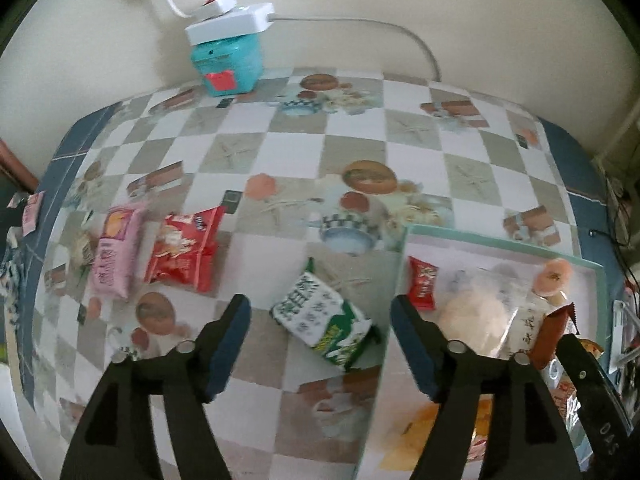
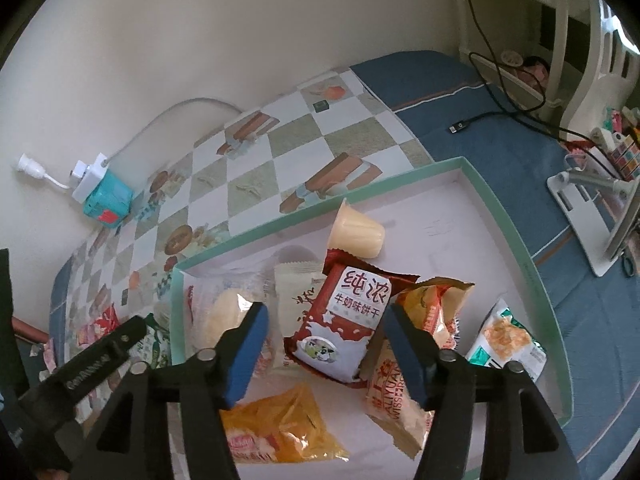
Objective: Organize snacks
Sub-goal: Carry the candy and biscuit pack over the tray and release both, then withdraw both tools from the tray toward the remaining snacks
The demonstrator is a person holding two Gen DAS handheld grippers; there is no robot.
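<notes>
My left gripper is open and empty, hovering over a green-and-white snack packet that lies on the checkered tablecloth. A red packet and a pink packet lie further left. The green-rimmed tray to the right holds several snacks. My right gripper is open and empty above the tray, over a red-and-white milk biscuit packet. Around it lie a yellow packet, an orange packet, a green packet and a jelly cup.
A teal box with a white power strip and cable on top stands at the table's far edge by the wall. A black cable and a white stand lie on the blue cloth right of the tray.
</notes>
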